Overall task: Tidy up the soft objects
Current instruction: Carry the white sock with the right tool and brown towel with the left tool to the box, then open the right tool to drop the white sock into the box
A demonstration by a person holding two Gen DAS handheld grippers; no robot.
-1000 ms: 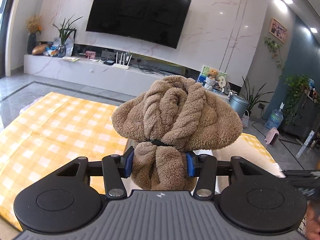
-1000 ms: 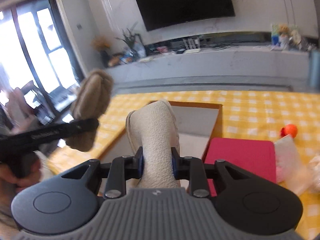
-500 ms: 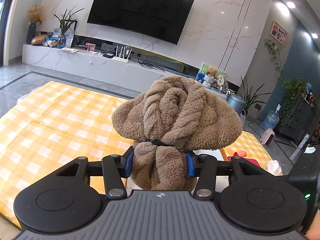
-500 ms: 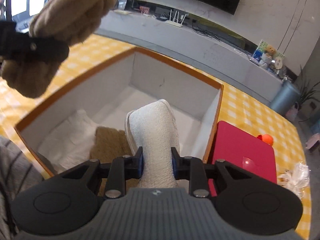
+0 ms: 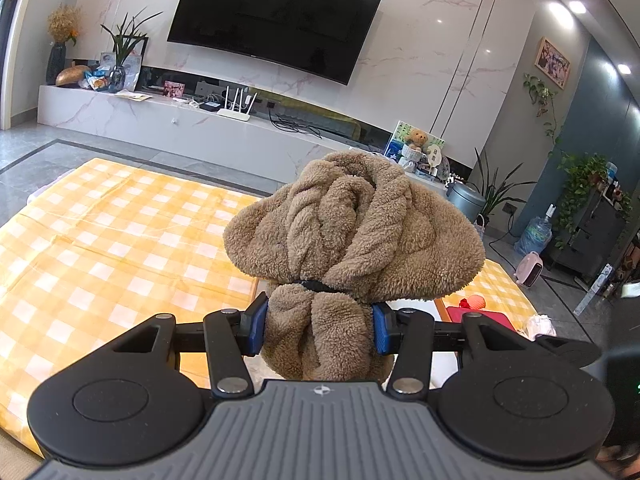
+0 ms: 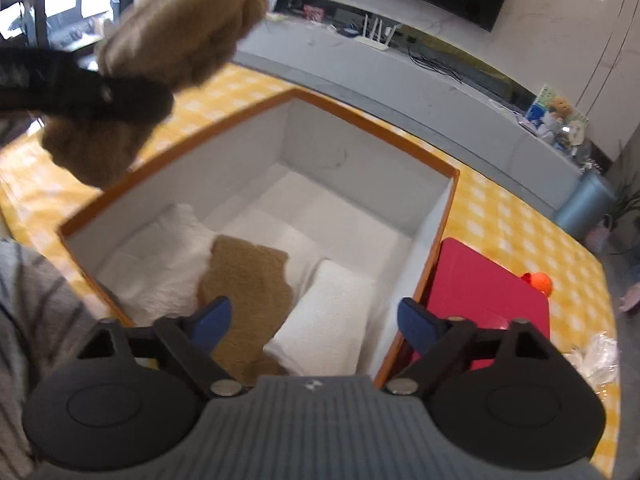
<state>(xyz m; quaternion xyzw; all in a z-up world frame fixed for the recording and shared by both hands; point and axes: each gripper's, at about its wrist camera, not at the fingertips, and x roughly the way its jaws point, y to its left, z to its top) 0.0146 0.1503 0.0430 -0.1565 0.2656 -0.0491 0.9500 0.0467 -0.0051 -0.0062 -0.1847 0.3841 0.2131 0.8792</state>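
Below the right gripper (image 6: pixel 314 318), jaws just opened, a white towel (image 6: pixel 324 320) lies inside the box (image 6: pixel 448 208).

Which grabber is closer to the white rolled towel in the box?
Right. The right gripper hangs open just above the white rolled towel in the box; the left gripper holds the brown fluffy bundle higher up, over the box's left edge.

Two grippers are out: the left gripper (image 5: pixel 318 330) and the right gripper (image 6: pixel 314 320). There is one brown fleece bundle (image 5: pixel 352 232), and one orange-rimmed box (image 6: pixel 452 196). Inside it I count three soft pieces: one white folded towel (image 6: pixel 324 320), one brown cloth (image 6: pixel 244 280) and one white cushion (image 6: pixel 164 264), though there may be more underneath. One red lid (image 6: pixel 480 292), one orange ball (image 6: pixel 540 282).
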